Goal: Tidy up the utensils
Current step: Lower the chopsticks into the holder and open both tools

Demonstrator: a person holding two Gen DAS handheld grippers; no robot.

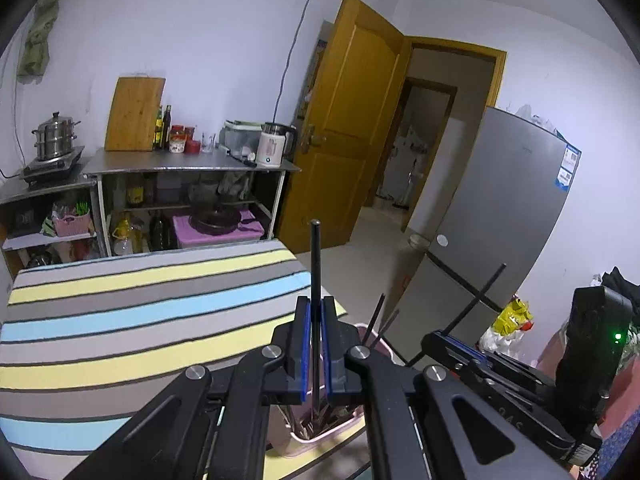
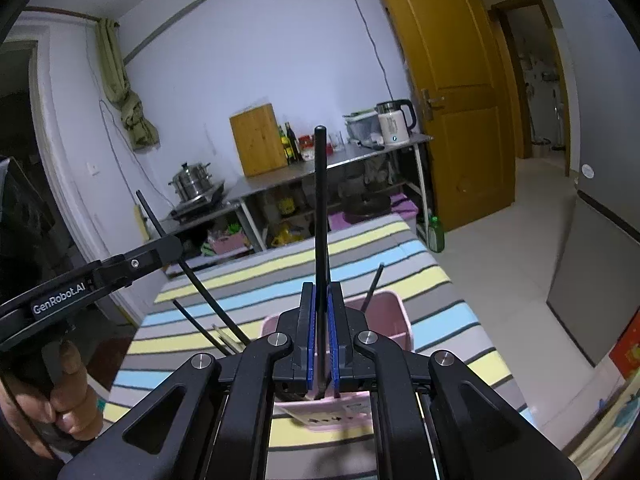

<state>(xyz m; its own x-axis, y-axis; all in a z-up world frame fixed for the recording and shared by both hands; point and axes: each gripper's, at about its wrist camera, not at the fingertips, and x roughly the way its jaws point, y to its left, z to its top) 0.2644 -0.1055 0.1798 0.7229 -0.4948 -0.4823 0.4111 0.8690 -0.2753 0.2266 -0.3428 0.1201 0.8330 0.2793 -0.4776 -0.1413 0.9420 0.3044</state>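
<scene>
In a small kitchen room I see a grey fridge (image 1: 508, 216) at right, an open yellow door (image 1: 344, 120) beside it, and a steel counter (image 1: 192, 164) along the far wall carrying a cutting board (image 1: 134, 114), a steamer pot (image 1: 54, 136) and a white kettle (image 1: 274, 144); nearer to me, a table under a striped cloth (image 1: 120, 320) fills the foreground, with a pink basket (image 2: 394, 316) standing near its front right corner, directly below both my tools. My left gripper (image 1: 316, 322) is clenched on one black chopstick (image 1: 316, 272), which stands upright between the blue pads with its lower end down over the basket; my right gripper (image 2: 322, 312) is likewise clamped on a second black chopstick (image 2: 321, 208), also upright above the basket. More dark chopsticks (image 1: 376, 320) lean out of the basket at a slant. In the right wrist view a hand (image 2: 60, 404) grips the left tool's handle at the lower left
</scene>
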